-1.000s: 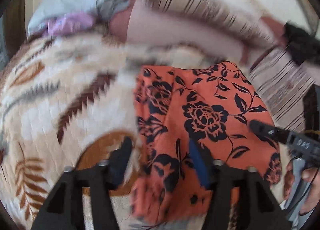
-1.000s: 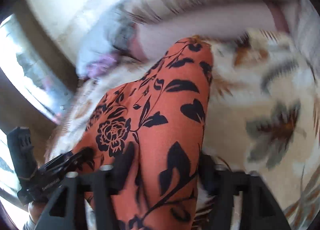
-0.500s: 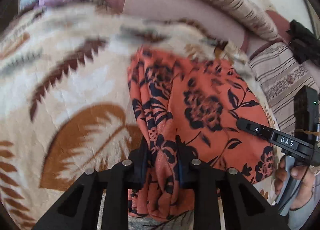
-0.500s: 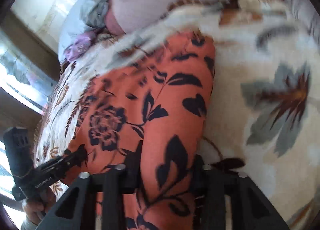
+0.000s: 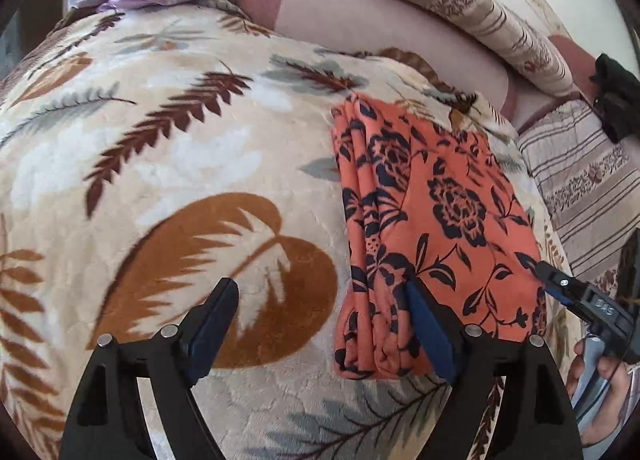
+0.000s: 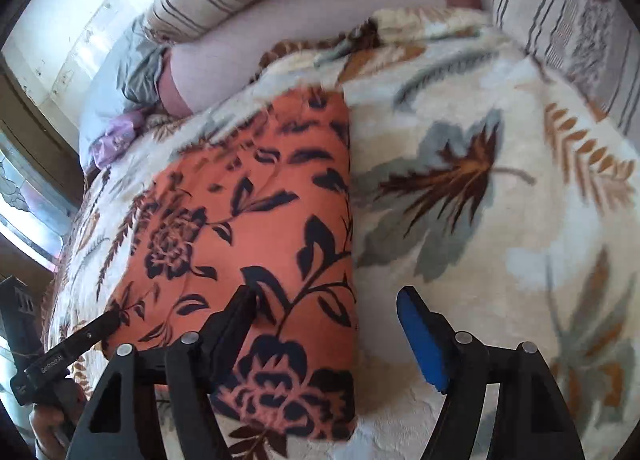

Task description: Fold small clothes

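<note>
Right now the orange floral garment (image 5: 436, 220) lies folded in a long strip on the leaf-print blanket (image 5: 168, 164), layered edges along its left side in the left wrist view. Left gripper (image 5: 320, 312) jaws are opening and stand wide, one fingertip over the cloth's near end, nothing pinched. Right gripper (image 6: 326, 314) jaws are opening too, straddling the garment's right edge; pad contact probably none, though blur makes it hard to call.
</note>
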`<state>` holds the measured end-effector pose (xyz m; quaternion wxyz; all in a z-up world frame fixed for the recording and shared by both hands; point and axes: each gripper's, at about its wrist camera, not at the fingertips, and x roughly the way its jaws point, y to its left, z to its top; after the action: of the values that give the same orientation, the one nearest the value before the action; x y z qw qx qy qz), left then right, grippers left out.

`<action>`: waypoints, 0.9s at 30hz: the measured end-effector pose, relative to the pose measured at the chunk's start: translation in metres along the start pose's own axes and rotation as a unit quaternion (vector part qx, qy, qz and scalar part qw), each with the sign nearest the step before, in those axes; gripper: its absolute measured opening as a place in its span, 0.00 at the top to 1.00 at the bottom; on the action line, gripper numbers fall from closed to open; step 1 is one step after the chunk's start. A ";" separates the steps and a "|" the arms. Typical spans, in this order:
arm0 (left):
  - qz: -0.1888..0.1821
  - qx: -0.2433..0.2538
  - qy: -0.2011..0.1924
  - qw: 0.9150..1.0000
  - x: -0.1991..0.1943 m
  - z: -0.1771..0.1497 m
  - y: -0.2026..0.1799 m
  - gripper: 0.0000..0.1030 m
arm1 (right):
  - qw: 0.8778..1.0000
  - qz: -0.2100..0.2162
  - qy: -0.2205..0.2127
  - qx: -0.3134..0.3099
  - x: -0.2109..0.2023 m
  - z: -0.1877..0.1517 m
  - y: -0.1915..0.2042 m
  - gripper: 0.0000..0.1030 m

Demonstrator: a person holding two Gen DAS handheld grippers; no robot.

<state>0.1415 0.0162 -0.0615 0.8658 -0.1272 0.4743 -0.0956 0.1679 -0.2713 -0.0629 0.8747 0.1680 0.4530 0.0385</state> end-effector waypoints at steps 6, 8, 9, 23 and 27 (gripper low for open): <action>0.041 0.025 0.054 0.997 0.025 -0.011 -0.007 0.18 | 0.991 0.089 -0.061 -0.081 -0.030 -0.008 0.064 0.12; 0.041 0.020 0.047 0.998 0.020 -0.018 -0.006 0.18 | 0.993 0.081 0.032 -0.078 0.013 -0.023 0.059 0.11; 0.041 0.020 0.054 0.997 0.012 -0.018 -0.009 0.19 | 0.993 0.068 0.081 -0.051 0.033 -0.031 0.049 0.12; 0.117 0.074 -0.100 0.985 -0.123 -0.056 -0.040 0.14 | 0.990 -0.028 0.022 -0.137 -0.051 -0.135 0.081 0.02; 0.133 0.079 -0.125 0.980 -0.141 -0.069 -0.045 0.11 | 0.987 -0.017 0.069 -0.147 -0.046 -0.183 0.083 0.02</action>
<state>0.0061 0.0046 0.0294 0.9305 -0.0055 0.3664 -0.0005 0.0009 -0.1561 -0.0975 0.8571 0.0263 0.5044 0.1012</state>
